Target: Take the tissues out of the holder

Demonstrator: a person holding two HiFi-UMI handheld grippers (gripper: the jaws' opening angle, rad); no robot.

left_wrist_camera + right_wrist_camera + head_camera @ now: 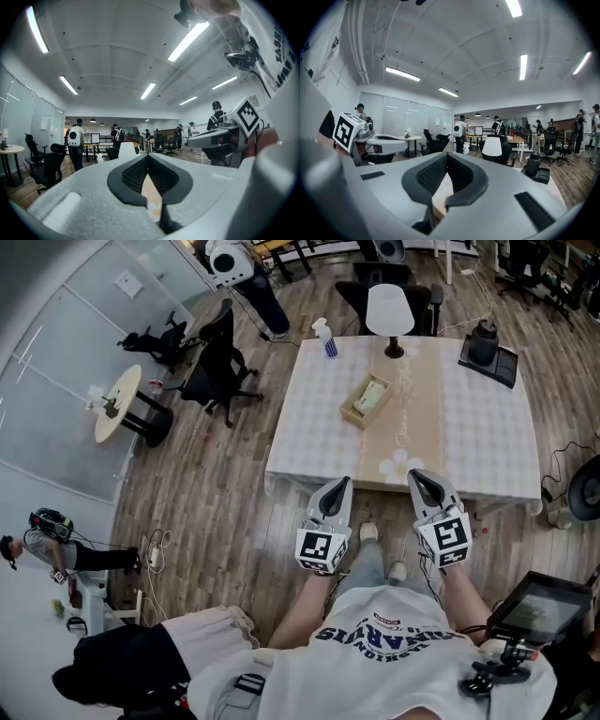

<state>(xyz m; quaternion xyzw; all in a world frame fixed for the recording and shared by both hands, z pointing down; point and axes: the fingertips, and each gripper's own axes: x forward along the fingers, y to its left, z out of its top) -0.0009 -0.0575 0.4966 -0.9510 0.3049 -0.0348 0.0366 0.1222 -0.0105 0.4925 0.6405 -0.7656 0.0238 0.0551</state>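
Note:
A wooden tissue holder (360, 407) with pale tissues (373, 393) in it lies near the middle of the white table (487, 427), left of a tan runner. Both grippers hover side by side over the table's near edge, well short of the holder. My left gripper (343, 482) has its jaws together with nothing between them, and in the left gripper view (148, 156) its tips meet. My right gripper (416, 474) is likewise shut and holds nothing, as the right gripper view (446, 154) also shows. The holder is hidden behind the jaws in both gripper views.
At the table's far edge stand a white lamp (390, 313), a spray bottle (325, 337) and a black bottle on a dark tray (484, 343). Office chairs (220, 362) and a round side table (117, 401) stand to the left. People are in the room beyond.

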